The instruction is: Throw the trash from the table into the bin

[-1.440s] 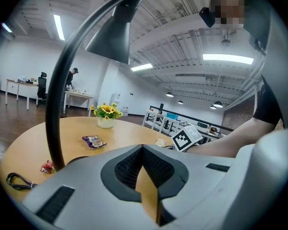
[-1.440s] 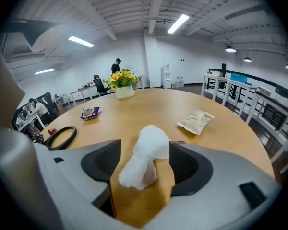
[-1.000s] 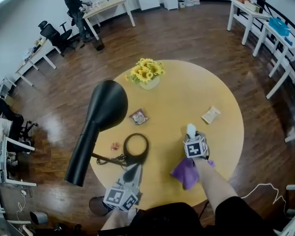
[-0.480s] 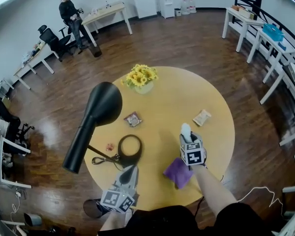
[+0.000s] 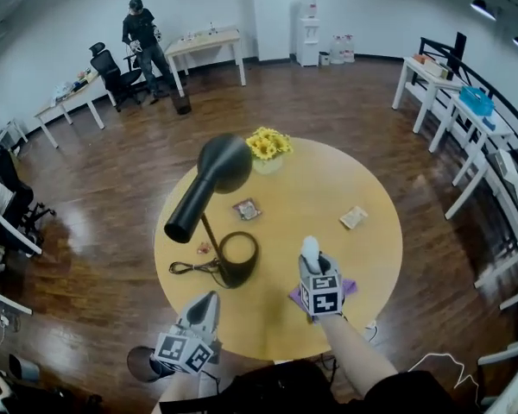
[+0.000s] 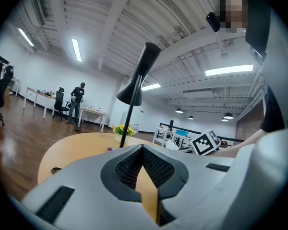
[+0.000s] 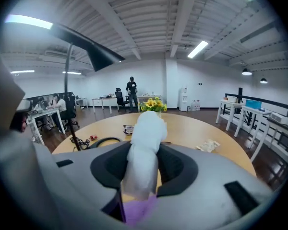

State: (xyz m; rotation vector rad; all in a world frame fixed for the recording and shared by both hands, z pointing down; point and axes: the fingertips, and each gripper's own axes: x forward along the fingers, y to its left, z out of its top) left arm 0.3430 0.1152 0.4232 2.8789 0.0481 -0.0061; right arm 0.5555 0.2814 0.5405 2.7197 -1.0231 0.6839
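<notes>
"White wad [image 7: 145,143] of trash: where is it, and what has it?"

"Up off the table [image 5: 375,257], pinched between the jaws of the right gripper [image 5: 315,266]. The pads press on its lower half and the top sticks out past the tips."

"How will it handle?"

"It looks like crumpled tissue, so I'd judge it very light and soft, not fragile. It squashes rather than slips, so a pinch across the middle should hold; a grip on a loose end could let it unfurl."

"And the other gripper?"

"The left gripper [image 6: 143,157] has its jaws together with nothing between them, low at the table's near edge."

"Anything else to clear?"

"A purple piece [image 5: 347,286] just under the right gripper, a dark wrapper [image 5: 246,209] and a pale packet [image 5: 354,217] — all thin and flat, probably best taken by an edge. The dark round thing [image 5: 142,362] on the floor may be the bin."
</notes>
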